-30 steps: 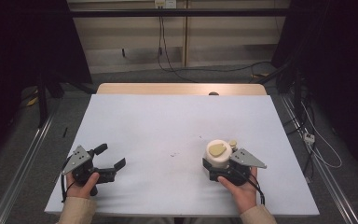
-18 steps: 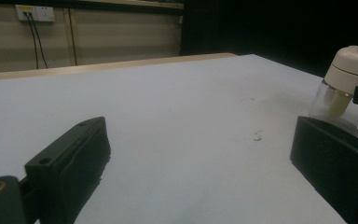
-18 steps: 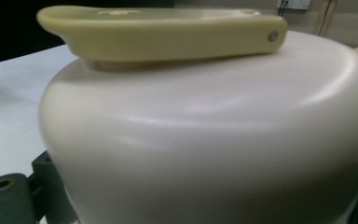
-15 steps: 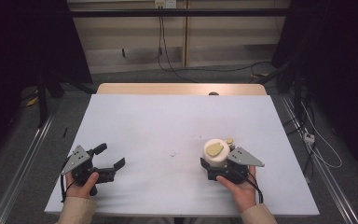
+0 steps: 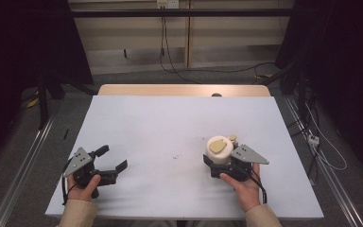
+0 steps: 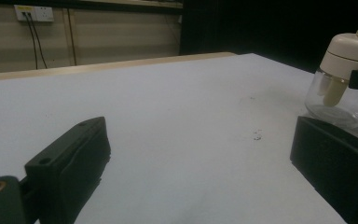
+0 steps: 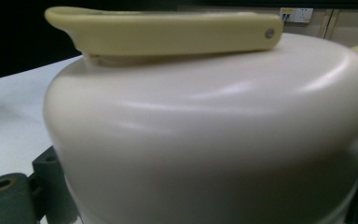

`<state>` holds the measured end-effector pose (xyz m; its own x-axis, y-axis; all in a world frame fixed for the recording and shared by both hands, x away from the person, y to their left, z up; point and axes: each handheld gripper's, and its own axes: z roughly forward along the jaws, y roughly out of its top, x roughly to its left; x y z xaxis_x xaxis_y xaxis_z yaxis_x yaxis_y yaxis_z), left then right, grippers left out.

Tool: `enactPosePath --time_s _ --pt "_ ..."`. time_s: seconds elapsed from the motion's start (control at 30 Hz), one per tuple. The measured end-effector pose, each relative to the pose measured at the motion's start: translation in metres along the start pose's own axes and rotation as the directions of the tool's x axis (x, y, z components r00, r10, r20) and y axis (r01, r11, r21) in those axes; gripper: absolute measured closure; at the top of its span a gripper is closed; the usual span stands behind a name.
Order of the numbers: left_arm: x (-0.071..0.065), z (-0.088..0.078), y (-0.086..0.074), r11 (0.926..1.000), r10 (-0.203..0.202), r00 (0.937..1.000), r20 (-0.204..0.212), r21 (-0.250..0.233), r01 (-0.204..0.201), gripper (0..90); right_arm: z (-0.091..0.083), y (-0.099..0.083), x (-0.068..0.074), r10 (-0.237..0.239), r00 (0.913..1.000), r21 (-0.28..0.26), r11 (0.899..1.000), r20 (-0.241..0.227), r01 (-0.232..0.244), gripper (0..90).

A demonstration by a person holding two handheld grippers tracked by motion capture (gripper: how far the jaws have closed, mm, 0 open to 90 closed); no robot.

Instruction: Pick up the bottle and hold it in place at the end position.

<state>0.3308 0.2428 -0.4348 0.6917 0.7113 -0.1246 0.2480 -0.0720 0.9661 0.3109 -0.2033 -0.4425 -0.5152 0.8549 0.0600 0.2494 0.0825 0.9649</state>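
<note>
Your right gripper (image 5: 220,160) clamps cream-lidded glass jar (image 5: 219,150), upright on white table (image 5: 170,123). Your left gripper (image 5: 115,160) jaws wide apart, holding nothing, well apart from jar.

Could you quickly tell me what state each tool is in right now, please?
Left tool: open, holding nothing, resting on the table.
Right tool: closed around the cream-lidded glass jar.

Dim light falls from above on the pale table (image 5: 170,123), while the surroundings sink into near black. In the right gripper view the cream lid (image 7: 214,140) sits too close, soft and blurred, with a faint sheen across its dome. The left gripper view is murky, its near black jaws out of focus
</note>
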Motion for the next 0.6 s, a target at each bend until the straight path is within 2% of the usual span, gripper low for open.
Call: enactPosePath --time_s 0.07,0.4,0.6 --pt "0.000 0.000 0.000 1.0000 0.000 1.0000 -0.001 -0.002 0.000 4.2 0.003 0.002 0.000 -0.007 1.0000 -0.002 1.000 0.004 0.007 6.6" --pt "0.001 0.000 0.000 1.0000 -0.002 1.0000 0.004 -0.001 0.002 4.2 0.015 0.006 -0.003 0.026 0.9997 -0.006 1.000 0.002 -0.026 6.6" --pt "0.001 0.000 -0.001 1.0000 -0.005 1.0000 0.002 -0.001 0.005 4.2 0.022 0.009 -0.002 0.021 0.9998 -0.012 1.000 0.000 -0.021 6.6"
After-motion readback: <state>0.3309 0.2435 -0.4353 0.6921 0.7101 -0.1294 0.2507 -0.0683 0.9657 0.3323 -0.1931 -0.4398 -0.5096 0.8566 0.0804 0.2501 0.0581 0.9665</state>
